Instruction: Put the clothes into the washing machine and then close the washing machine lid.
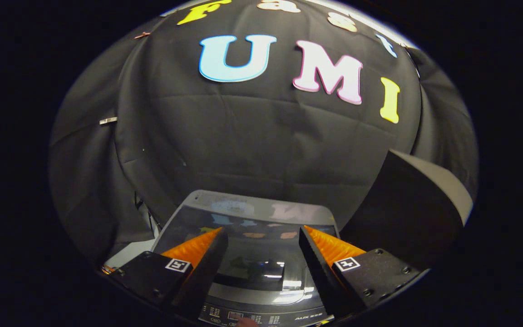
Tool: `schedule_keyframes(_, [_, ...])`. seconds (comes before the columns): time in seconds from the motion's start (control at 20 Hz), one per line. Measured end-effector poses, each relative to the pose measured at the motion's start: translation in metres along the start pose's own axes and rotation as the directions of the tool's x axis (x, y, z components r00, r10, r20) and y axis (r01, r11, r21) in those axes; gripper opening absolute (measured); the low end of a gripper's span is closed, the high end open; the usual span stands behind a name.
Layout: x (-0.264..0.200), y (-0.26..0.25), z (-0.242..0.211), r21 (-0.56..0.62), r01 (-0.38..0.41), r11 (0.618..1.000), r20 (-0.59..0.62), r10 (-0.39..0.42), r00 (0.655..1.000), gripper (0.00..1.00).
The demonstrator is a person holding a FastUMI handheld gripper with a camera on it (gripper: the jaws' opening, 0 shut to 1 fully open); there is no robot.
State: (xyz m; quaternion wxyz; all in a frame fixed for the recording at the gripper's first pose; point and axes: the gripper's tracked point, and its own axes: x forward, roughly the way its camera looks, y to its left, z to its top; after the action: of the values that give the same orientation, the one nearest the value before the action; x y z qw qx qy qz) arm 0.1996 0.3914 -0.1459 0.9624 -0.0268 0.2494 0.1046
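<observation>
Fingers of our gripper (263,236) stand well apart with nothing between them, so we read the jaws as spread wide and holding no cloth. Each finger carries a small square marker tag (178,265) on its block. Nearest to us, just under the fingers, lies the control panel (261,315) of the washing machine (261,213), a dark strip with small printed markings along the front edge of the machine's top; something small and pinkish touches the panel's front edge, perhaps a fingertip, but we cannot tell for sure. Beyond the panel and between the two fingers we see the lid (257,259), a glossy dark pane lying flat over the top of the machine, closed, with bright glints of light on it and a faint mirrored picture of the wall behind. The lid runs back to the pale grey rear edge of the machine. We cannot see into the drum through the glare, so where the clothes lie we cannot say. Beside the machine's right rear corner stands a dark boxy block (407,204) with a paler top face. Behind everything hangs the black cloth wall (243,136), creased in soft folds
</observation>
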Motion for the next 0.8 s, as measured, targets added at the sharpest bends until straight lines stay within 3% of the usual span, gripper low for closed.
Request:
schedule_keyframes(0.3, [-0.061, -0.025, 0.051, -0.105, 0.036, 0.994, 0.144, -0.020, 0.989, 0.98])
schedule_keyframes(0.65, [-0.149, -0.107, 0.120, -0.017, 0.118, 0.993, 0.313, -0.107, 0.944, 0.97])
schedule_keyframes(0.8, [-0.178, -0.140, 0.122, 0.034, 0.093, 0.995, 0.323, -0.099, 0.941, 0.97])
